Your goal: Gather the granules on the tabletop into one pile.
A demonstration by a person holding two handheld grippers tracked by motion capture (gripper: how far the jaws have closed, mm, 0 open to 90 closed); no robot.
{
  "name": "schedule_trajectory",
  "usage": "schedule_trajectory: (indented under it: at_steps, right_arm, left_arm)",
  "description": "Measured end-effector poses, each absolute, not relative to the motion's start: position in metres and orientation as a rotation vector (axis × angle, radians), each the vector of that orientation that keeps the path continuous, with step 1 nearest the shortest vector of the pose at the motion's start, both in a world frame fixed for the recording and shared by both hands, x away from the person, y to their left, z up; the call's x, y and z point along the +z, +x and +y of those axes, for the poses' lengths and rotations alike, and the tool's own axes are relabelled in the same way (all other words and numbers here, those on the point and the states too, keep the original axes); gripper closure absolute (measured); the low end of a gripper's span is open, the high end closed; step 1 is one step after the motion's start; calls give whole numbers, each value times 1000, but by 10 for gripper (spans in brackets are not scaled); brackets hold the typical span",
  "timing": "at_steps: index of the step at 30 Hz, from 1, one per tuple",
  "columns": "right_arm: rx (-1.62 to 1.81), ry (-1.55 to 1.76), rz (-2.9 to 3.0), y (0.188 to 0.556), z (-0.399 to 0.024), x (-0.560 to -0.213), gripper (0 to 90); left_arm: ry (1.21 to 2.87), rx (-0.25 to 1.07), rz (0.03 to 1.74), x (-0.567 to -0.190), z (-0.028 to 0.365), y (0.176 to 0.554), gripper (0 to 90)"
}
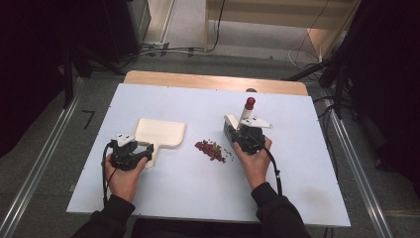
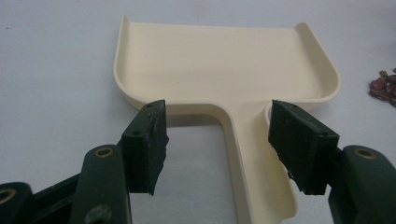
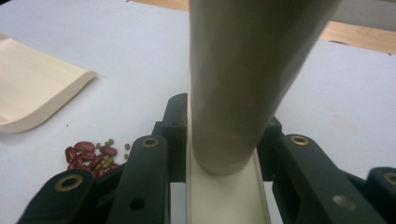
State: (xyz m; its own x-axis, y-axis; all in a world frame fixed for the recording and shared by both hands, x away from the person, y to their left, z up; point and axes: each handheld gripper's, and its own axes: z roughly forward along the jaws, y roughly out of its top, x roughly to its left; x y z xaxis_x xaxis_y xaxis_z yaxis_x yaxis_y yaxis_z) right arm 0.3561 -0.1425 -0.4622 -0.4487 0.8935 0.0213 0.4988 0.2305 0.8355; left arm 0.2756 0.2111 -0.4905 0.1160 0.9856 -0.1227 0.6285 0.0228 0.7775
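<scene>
Sweeping set-up on a white surface (image 1: 297, 188). A cream dustpan (image 1: 161, 133) lies flat at the person's left, its handle pointing back toward the left gripper (image 2: 219, 140). That gripper's jaws stand part-way open on either side of the handle: the right pad sits close against the handle's edge, the left pad is clear of it, so no grip is made yet. The right gripper (image 3: 217, 154) has its jaws closed narrowly on the cream handle of a small brush (image 1: 246, 113), which rises upright and ends in a red tip. A small heap of red beans and smaller green seeds (image 1: 212, 149) lies on the surface between the dustpan's mouth and the brush, apart from both.

Progress, as judged: the brush is in hand and the dustpan is approached but not seized. The heap is untouched; none of it lies in the pan. Gripping the pan, bringing it to the heap and sweeping the beans in all remain.
</scene>
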Motion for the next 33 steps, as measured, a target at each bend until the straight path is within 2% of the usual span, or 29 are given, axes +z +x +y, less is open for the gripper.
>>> schedule_trajectory:
  at_steps: [9, 33]
  right_arm:
    - [1086, 1214, 2049, 345, -114, -465, 644]
    - [1101, 1134, 2103, 342, -89, -465, 644]
  left_arm:
    - [1678, 635, 1591, -490, 212, 275, 386]
    - [1668, 638, 1592, -489, 214, 275, 386]
